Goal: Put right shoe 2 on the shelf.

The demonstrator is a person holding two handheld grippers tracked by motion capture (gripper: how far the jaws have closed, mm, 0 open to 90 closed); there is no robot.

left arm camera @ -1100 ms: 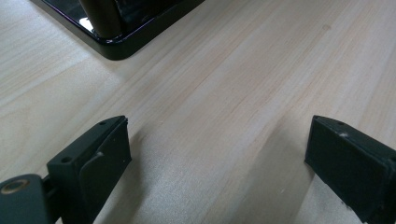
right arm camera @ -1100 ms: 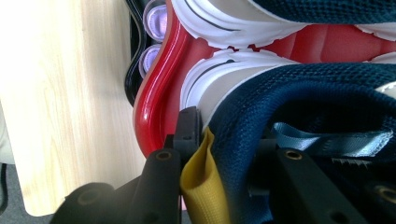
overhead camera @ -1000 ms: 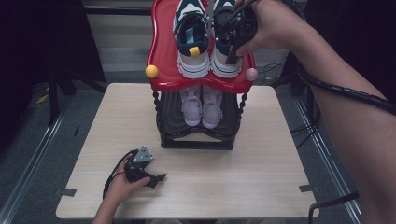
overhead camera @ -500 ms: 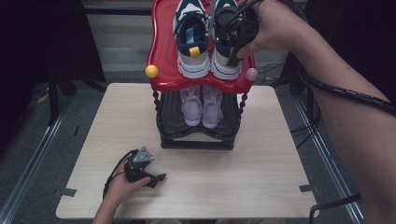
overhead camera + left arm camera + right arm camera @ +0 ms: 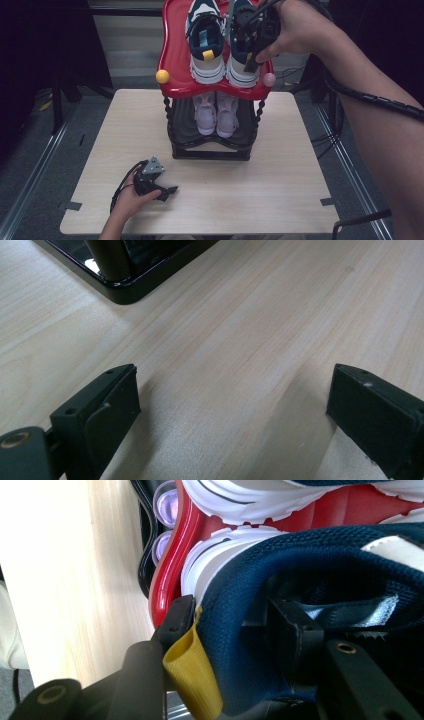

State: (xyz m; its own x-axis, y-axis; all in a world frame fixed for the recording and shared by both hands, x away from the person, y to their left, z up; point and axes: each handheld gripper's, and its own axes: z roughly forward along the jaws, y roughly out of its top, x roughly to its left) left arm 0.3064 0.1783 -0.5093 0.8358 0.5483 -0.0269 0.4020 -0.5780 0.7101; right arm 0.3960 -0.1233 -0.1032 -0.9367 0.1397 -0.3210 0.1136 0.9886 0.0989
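Observation:
Two navy and white sneakers stand on the red top shelf [image 5: 175, 60] of a shoe rack. My right gripper [image 5: 255, 42] is at the heel of the right sneaker [image 5: 242, 70]. Its jaws have just been opening and now straddle the heel collar [image 5: 240, 630], one outside by the yellow pull tab [image 5: 192, 675] and one inside the shoe. The inner jaw stands a little off the collar, so my right gripper [image 5: 232, 615] is open. The left sneaker [image 5: 206, 45] sits beside it. Down on the table, my left gripper [image 5: 167, 192] [image 5: 235, 390] rests open with nothing between its jaws.
A pair of lilac shoes [image 5: 216, 112] sits on the lower black shelf. The rack's black base [image 5: 125, 285] stands just beyond my left gripper. The wooden table [image 5: 280, 170] spreads around the rack, and a cable trails from the right hand.

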